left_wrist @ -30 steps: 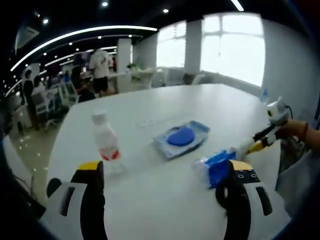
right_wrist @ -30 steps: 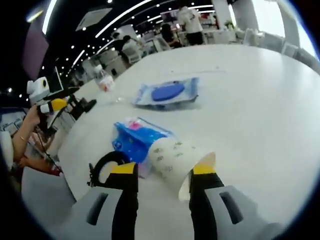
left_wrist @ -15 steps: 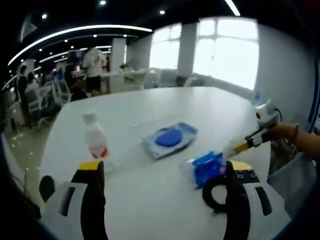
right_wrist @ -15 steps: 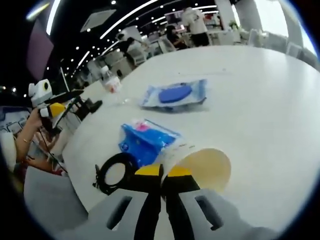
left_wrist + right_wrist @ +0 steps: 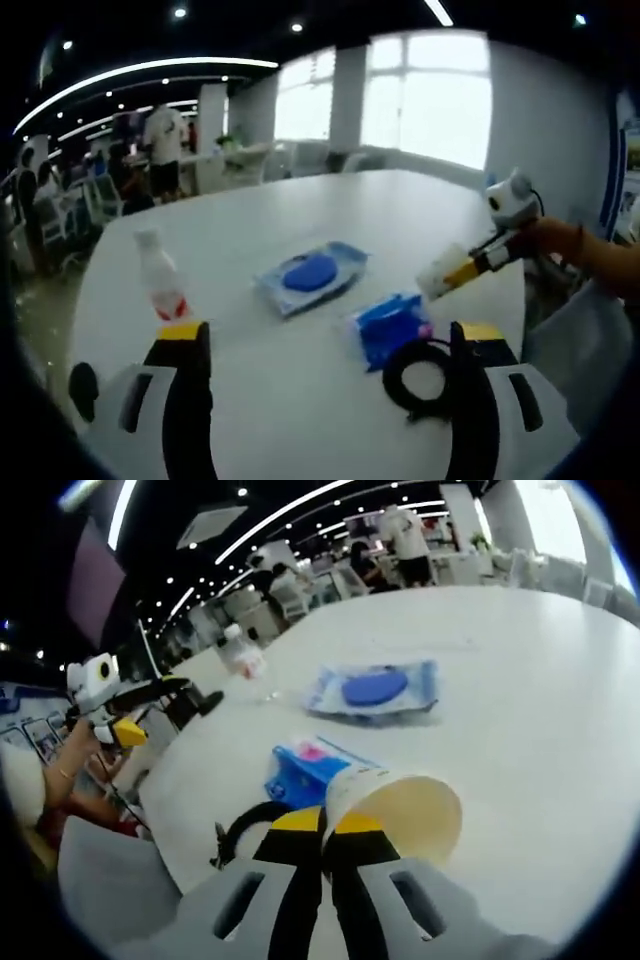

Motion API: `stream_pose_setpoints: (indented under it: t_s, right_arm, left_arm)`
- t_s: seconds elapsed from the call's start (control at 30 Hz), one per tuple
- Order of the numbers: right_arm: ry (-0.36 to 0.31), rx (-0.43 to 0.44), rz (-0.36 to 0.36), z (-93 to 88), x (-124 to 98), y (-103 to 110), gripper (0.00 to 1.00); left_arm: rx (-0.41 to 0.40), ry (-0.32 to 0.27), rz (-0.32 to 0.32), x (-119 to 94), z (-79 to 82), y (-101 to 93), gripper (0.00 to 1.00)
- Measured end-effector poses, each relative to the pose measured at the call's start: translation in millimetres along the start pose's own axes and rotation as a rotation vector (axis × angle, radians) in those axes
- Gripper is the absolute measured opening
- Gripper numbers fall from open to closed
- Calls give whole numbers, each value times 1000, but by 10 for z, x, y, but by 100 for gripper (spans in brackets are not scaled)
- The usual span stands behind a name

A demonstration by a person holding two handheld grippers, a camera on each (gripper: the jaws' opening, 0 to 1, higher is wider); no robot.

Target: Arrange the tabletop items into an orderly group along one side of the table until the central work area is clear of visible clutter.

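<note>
White tabletop (image 5: 300,400) was recorded with four loose items: one clear plastic bottle with a red label (image 5: 160,283); one pale blue wipes packet with a dark blue oval lid (image 5: 308,276); one bright blue soft pack (image 5: 391,326); one black coiled cable (image 5: 420,379). One paper cup (image 5: 393,810) was pinched by the clenched right gripper (image 5: 322,832), raised above the table beside the blue pack. The left gripper (image 5: 320,335) was spread, grasping nothing.

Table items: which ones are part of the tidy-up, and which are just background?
Job: paper cup held in the right gripper; blue packet; wipes pack; bottle; black cable coil.
Background: chairs, people, windows.
</note>
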State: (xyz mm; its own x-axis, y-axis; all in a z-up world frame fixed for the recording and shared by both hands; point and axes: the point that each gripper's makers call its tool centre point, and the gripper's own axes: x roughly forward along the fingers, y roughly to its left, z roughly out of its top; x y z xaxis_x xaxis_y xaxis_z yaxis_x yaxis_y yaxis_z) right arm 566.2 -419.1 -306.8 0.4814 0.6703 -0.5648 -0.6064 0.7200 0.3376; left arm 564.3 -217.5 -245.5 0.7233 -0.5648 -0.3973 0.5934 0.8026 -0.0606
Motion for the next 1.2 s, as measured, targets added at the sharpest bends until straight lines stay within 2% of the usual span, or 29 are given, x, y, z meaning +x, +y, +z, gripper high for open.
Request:
stream_pose_setpoints:
  t_s: [0.17,0.33,0.43,0.57,0.67,0.9,1.0,1.2]
  right_arm:
    - [20,-28,59,6,35,200,1]
    - [54,-95,132,-24,50,445,1]
    - [62,-105,185,-24,61,619,1]
    - [54,-95,296,21,76,947,1]
    - [57,-112,349,42,85,1142,1]
    - [58,-138,408,78,75,1399,1]
    - [57,-138,443,81,68,1534,1]
    - [76,-151,485,37,65,1719,1]
  left_arm:
    - [62,11,-59,23,-19,-188,97]
    - [71,3,-95,33,-7,-307,98]
    - [90,3,-113,46,-10,-369,97]
    - [123,4,-156,56,-11,-507,96]
    - [174,19,-173,68,-36,-579,96]
    - [197,26,-225,80,-48,-765,94]
    - [242,47,-265,83,-84,-876,93]
    - [288,52,-304,92,-88,-1010,89]
